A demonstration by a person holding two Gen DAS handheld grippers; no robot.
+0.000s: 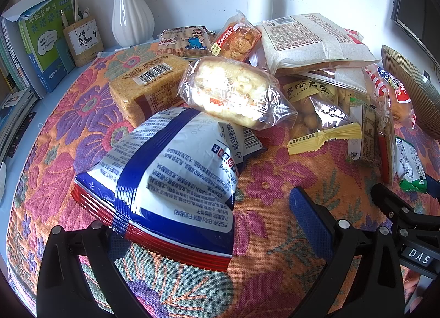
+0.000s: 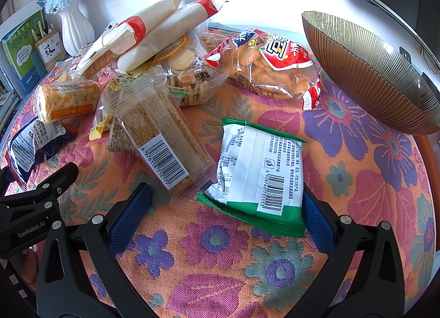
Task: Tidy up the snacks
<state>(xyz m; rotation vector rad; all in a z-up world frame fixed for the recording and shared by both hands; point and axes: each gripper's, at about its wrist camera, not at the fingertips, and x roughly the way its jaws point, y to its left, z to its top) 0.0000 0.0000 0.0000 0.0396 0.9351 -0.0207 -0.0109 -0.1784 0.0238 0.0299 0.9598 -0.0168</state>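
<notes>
Left gripper [image 1: 220, 224] fingers spread around blue-and-white puffed foil snack bag [image 1: 176, 177]; right gripper [image 2: 225, 208] spread about green-edged white packet [image 2: 258, 172]. Both likely light, crushable, slippery; grip mid-body.

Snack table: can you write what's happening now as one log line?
left gripper: open, around blue-white bag | right gripper: open, around green-white packet | bowl: tilted, no snacks seen

snack pile [image 2: 165, 70] lies on the tablecloth [image 2: 220, 249], bowl [image 2: 371, 70] to its right, vase [image 2: 75, 32] behind-left.
</notes>
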